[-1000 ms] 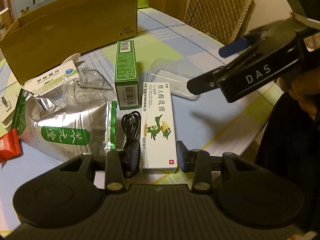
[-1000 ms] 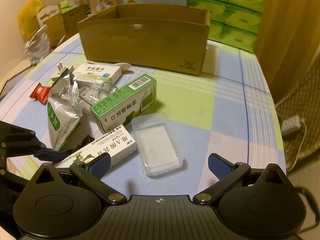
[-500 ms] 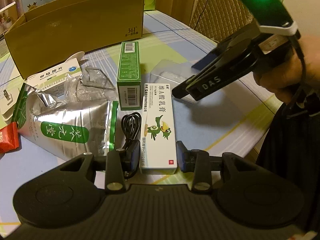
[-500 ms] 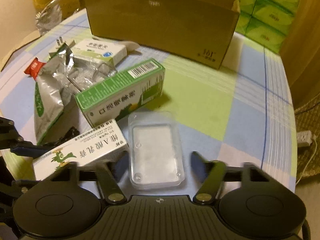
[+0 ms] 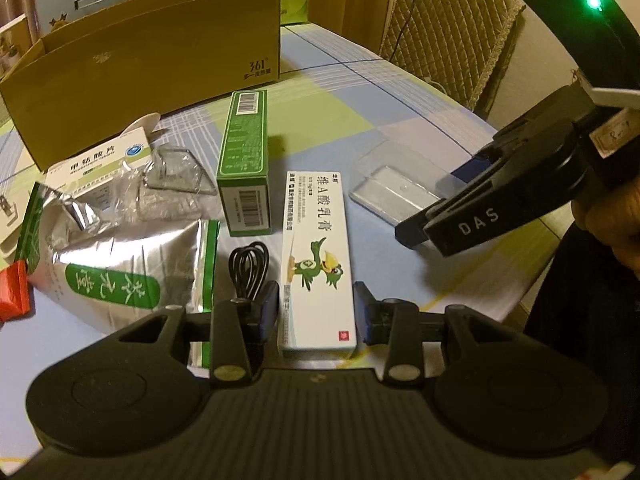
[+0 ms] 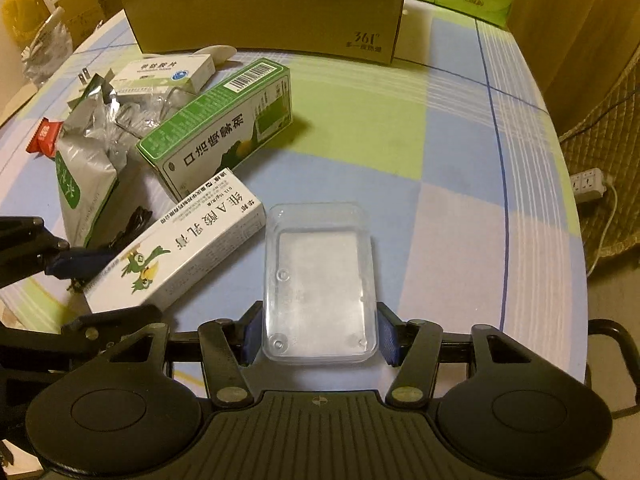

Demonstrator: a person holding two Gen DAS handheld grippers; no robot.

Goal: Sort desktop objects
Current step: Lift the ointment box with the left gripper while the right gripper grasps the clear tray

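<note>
My left gripper (image 5: 316,316) straddles the near end of a white ointment box with a green bird (image 5: 316,256); its pads sit close to the box sides and I cannot see contact. My right gripper (image 6: 320,334) has its jaws around the near end of a clear plastic tray (image 6: 320,280), pads against its sides. The tray still rests on the table. A tall green box (image 5: 244,164) lies beside the white box. The right gripper also shows in the left wrist view (image 5: 416,232).
An open cardboard box (image 5: 152,60) stands at the back. A silver foil bag (image 5: 120,268), a black cable (image 5: 248,268), a white pill box (image 5: 100,160), crumpled clear wrap (image 5: 176,172) and a red packet (image 5: 14,296) lie left. The table edge curves away at the right (image 6: 576,240).
My right gripper has come down and forward over the clear tray and its jaws have closed in on it. My left gripper has stayed around the white box.
</note>
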